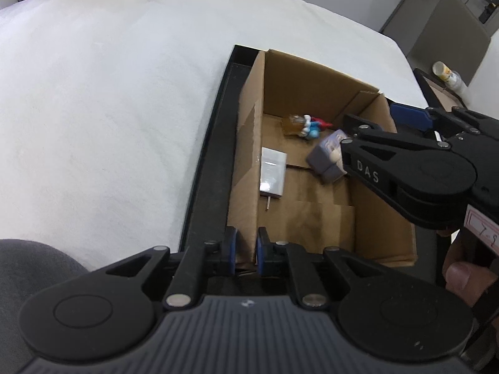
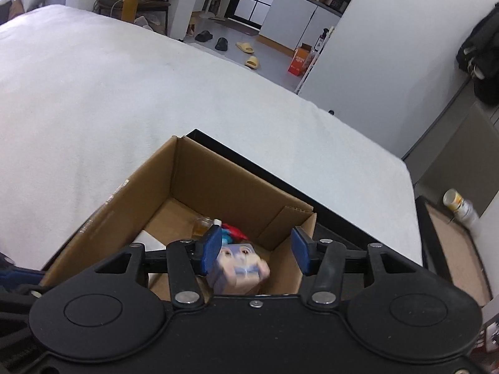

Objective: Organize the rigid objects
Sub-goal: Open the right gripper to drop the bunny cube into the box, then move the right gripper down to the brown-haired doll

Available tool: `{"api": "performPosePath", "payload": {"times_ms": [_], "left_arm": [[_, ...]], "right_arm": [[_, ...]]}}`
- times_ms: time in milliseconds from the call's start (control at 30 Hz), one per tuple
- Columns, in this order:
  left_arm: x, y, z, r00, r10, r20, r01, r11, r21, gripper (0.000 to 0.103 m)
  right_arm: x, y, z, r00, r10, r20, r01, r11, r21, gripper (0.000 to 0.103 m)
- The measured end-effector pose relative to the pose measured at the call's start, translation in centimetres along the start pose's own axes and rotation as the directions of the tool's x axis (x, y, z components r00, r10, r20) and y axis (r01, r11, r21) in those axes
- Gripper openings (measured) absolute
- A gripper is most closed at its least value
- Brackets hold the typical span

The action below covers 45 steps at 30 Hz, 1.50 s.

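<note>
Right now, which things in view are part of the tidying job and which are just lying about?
Part of the job:
cardboard box
purple printed cube
white flat packet
blue and red figurine
small amber bottle
left hand-held gripper, shut on the box wall
right hand-held gripper, open

Just lying about:
slippers
orange carton
tin can

White cloth-covered surface point(image 2: 156, 93) fills most of both views. Beyond its far edge, on grey floor: two black slippers point(image 2: 212, 39) and two yellow slippers point(image 2: 249, 54), loosely scattered. An orange carton point(image 2: 298, 60) stands near a white partition point(image 2: 374, 46). Further back — a counter point(image 2: 312, 6) crowded with kitchen items, too small to identify. At right, a yellow-and-white canister point(image 2: 458, 207) lies tilted on a black-framed brown board point(image 2: 452, 249).
</note>
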<state>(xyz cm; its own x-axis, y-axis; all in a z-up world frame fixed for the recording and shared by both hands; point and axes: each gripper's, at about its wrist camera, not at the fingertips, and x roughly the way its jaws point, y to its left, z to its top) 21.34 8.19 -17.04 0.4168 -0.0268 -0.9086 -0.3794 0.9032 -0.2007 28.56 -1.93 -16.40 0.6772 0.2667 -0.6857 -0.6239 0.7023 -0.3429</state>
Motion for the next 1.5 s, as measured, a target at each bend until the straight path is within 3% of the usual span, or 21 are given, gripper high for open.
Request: {"api": "performPosePath", "payload": {"times_ms": [633, 900, 1000, 1500], "left_arm": [[0.1, -0.2, -0.2, 1.000, 0.016, 0.007, -0.016, 1.000, -0.004, 0.011], [0.0, -0.4, -0.3, 1.000, 0.025, 0.012, -0.026, 1.000, 0.007, 0.011], [0.1, -0.4, -0.3, 0.999, 0.030, 0.011, -0.030, 0.999, 0.011, 0.011], [-0.1, -1.7, -0.4, 0.996, 0.090, 0.019, -0.090, 0.995, 0.048, 0.009]], "right_arm": [[-4.5, -2.8, -2.1, 0.999, 0.031, -0.007, -0.029, 0.985, 0.171, 0.056], [-5.1, -3.7, -3.5, 0.998, 0.048, -0.027, -0.040, 0.969, 0.245, 0.057], [-5.3, -4.1, -4.2, 0.999, 0.044, -0.028, -0.034, 0.963, 0.267, 0.062], [-5.7, -6.4, -6.6, 0.999, 0.031, 0.007, -0.032, 0.933, 0.359, 0.066]]}}
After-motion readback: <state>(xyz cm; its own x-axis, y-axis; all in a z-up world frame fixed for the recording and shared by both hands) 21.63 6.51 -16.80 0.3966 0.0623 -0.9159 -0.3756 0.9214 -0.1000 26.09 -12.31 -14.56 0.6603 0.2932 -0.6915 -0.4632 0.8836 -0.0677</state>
